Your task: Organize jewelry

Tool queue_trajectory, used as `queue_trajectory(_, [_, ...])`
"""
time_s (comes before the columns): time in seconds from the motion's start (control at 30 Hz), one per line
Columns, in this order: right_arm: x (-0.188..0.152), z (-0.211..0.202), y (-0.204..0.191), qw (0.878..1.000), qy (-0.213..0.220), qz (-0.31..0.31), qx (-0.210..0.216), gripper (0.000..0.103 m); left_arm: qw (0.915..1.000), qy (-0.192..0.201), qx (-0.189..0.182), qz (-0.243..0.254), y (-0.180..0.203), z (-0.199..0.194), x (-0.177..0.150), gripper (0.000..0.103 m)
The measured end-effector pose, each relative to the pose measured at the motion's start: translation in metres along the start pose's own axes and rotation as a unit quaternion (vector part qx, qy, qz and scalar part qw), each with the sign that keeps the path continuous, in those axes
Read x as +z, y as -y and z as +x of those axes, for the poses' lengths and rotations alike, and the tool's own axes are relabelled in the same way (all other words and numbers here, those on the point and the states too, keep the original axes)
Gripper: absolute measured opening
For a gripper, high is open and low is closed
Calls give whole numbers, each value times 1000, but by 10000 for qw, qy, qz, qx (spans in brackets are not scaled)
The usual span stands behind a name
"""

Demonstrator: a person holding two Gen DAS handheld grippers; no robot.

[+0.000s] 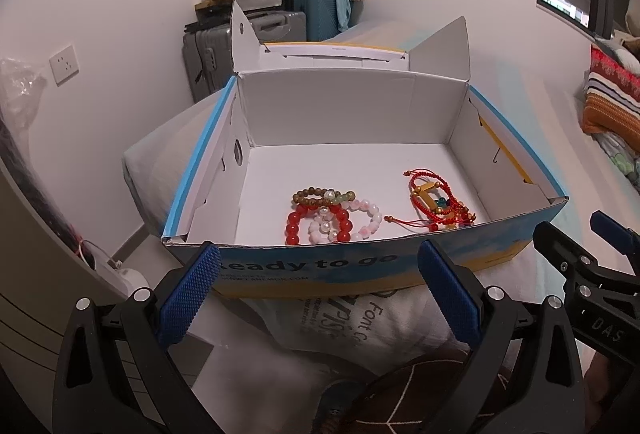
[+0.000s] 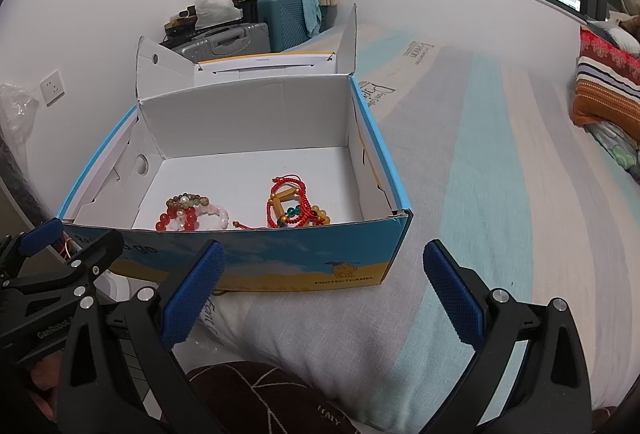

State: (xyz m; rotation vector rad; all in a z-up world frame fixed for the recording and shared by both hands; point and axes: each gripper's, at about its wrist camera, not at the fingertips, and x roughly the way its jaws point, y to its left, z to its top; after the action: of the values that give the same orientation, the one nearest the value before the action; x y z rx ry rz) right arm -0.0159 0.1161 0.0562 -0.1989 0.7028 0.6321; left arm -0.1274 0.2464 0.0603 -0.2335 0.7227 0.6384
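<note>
An open blue and yellow cardboard box (image 1: 360, 266) (image 2: 280, 262) sits on the bed. On its white floor lie a pile of beaded bracelets (image 1: 332, 218) (image 2: 192, 214), red, pink, white and brown, at the left, and a tangle of red cord bracelets (image 1: 436, 200) (image 2: 294, 204) with gold and green beads at the right. My left gripper (image 1: 320, 286) is open and empty, just before the box's near wall. My right gripper (image 2: 324, 290) is open and empty, near the box's front right corner. Each gripper shows at the edge of the other's view.
The box lid (image 1: 340, 50) stands open at the back. The bed (image 2: 500, 194) has a striped cover, with folded colourful bedding (image 2: 608, 90) at far right. Suitcases (image 1: 256, 34) and clutter stand against the far wall. A dark patterned cushion (image 2: 256, 390) lies below the grippers.
</note>
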Motion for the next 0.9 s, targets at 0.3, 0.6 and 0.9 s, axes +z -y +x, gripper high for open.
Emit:
queue_trajectory(0.3, [0, 0, 0, 10000, -8, 0, -2, 95, 10000, -16, -12, -3, 0, -1, -1, 97])
queue_trajectory(0.6, [0, 0, 0, 10000, -5, -5, -2, 95, 10000, -19, -6, 28, 2, -1, 1, 97])
queue_trajectory(0.9, [0, 0, 0, 10000, -1, -1, -3, 95, 10000, -1, 15, 48, 2, -3, 3, 97])
